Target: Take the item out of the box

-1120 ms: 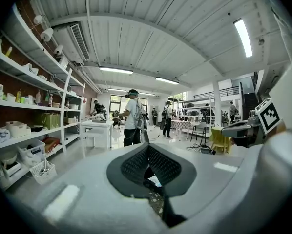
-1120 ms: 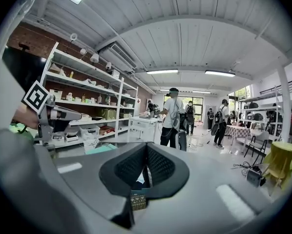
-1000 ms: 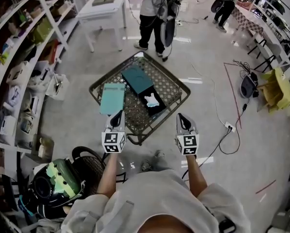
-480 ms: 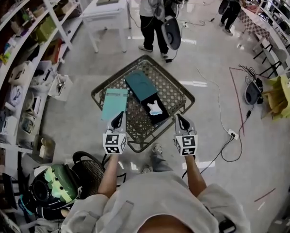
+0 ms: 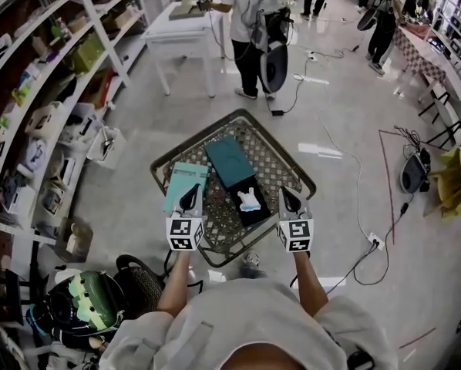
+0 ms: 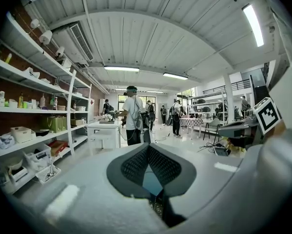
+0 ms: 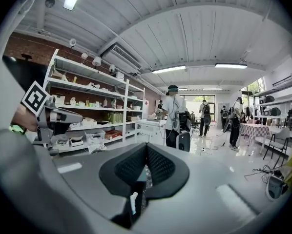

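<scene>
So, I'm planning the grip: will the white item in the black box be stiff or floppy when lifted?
The white item looks small, so probably light. Its lobed outline suggests a moulded shape, likely stiff, though too small to be sure.

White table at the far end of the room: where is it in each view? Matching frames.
Head view: white table, top edge, left of centre.
Left gripper view: left of centre, above the jaws.
Right gripper view: about centre, above the jaws.
Shared landmark: person in white shirt standing at its right in all three.
</scene>
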